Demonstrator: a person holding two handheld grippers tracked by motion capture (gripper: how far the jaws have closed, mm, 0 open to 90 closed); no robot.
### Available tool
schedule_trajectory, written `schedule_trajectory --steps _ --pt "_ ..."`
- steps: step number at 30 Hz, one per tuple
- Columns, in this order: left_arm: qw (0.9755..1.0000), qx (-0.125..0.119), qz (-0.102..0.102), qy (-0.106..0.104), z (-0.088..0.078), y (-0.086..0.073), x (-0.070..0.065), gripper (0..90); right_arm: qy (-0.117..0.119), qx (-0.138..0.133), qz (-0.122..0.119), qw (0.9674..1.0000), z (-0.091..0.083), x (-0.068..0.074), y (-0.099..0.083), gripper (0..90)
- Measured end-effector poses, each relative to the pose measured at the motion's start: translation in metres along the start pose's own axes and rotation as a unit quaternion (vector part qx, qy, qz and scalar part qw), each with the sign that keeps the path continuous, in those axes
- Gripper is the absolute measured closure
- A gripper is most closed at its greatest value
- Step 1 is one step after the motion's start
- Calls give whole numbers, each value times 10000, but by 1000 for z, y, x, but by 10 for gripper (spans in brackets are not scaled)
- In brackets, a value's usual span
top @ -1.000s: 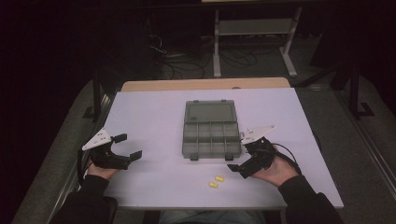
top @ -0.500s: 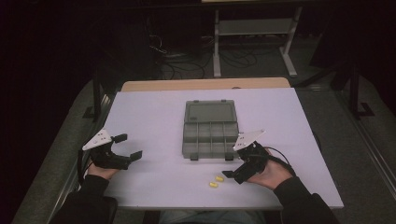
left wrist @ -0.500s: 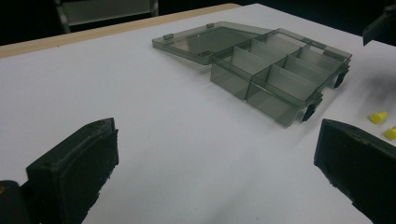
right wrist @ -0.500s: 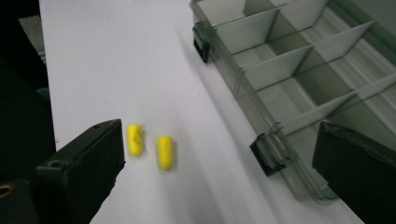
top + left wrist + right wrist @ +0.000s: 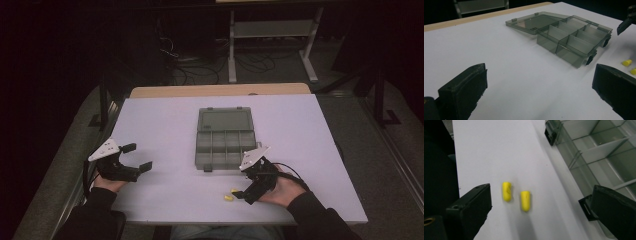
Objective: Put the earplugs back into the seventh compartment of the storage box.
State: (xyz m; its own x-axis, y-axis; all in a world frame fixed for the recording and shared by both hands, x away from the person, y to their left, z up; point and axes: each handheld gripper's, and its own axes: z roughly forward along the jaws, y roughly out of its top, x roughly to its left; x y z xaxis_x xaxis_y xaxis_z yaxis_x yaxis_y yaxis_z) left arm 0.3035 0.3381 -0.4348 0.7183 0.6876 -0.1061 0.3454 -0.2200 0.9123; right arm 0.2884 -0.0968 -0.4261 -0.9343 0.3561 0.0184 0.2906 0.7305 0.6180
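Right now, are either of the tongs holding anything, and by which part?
Nothing. Both tongs, left and right, are open; the earplugs lie loose on the table.

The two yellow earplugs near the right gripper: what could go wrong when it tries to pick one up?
The two yellow earplugs lie close side by side, so the open right gripper might catch both or knock one away. They look round, so a nudged one could roll toward the near table edge. The organizer box sits close to one jaw, which could bump it.

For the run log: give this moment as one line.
right tool: open, over two yellow plugs | left tool: open, idle | organizer box: lid open
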Motion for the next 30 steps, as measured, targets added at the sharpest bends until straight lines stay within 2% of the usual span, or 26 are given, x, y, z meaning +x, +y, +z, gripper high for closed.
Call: schedule_trajectory --steps 5,12,14,17,23,30 --pt "10000 0 9 -3 0 0 0 0 56 137 -132 9998 6 1 1 87" --pt "10000 20 24 -7 1 0 0 0 112 361 -199 9991 14 1 1 148" --pt "10000 18 22 -9 1 0 0 0 171 438 -234 9986 17 1 1 207" --pt "10000 24 28 -12 1 0 0 0 203 485 -280 9982 19 1 1 243" --pt "10000 28 31 -23 1 0 0 0 311 557 -380 9972 22 0 2 427" --pt "10000 26 32 -26 1 0 0 0 388 751 -373 9957 28 2 4 614"
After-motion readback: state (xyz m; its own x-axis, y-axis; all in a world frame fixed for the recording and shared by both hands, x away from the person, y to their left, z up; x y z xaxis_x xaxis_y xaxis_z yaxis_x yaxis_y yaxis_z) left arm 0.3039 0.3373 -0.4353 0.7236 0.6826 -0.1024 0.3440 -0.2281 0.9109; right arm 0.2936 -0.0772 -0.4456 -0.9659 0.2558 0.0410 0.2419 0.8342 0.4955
